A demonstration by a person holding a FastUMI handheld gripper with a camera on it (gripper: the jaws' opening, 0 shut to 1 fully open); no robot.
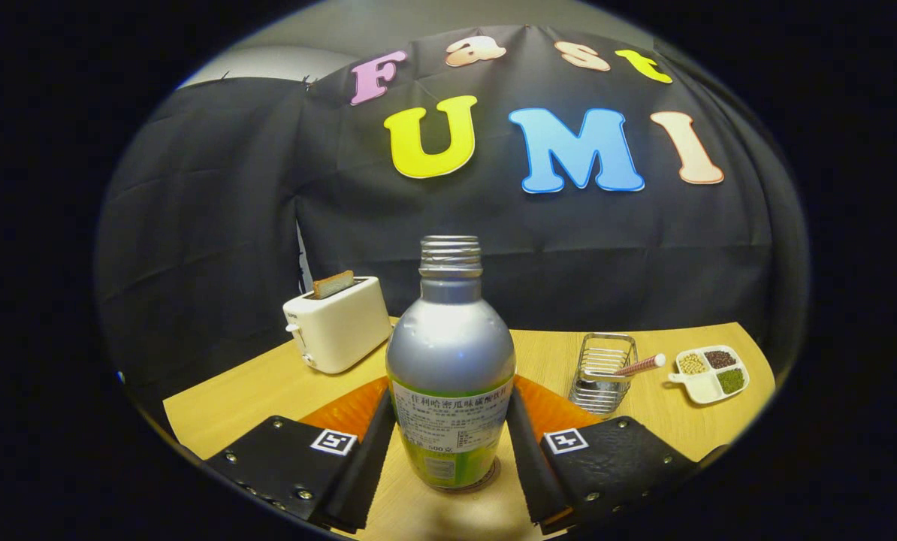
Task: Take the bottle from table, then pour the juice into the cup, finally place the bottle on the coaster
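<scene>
**Bottle upright between parted fingers**

The gripper has its two black fingers spread to either side of the bottle. A thin gap shows between each pad and the bottle's lower body, so neither finger presses on it.

The bottle stands upright on the wooden table, its long axis vertical and its uncapped threaded neck pointing straight up. Its base appears to rest on a dark round disc, possibly the coaster, of which just a sliver peeks out at the bottle's foot.

Behind the bottle, to its left, a white toaster with a slice of bread in its slot sits near the table's back edge. Behind the bottle to its right stands a small wire basket with a pink-tipped stick resting across it, and further right of that a white divided dish of beans. Bare tabletop lies open between the bottle and each of these things. The table's far edge meets the black cloth wall beyond the bottle.
</scene>
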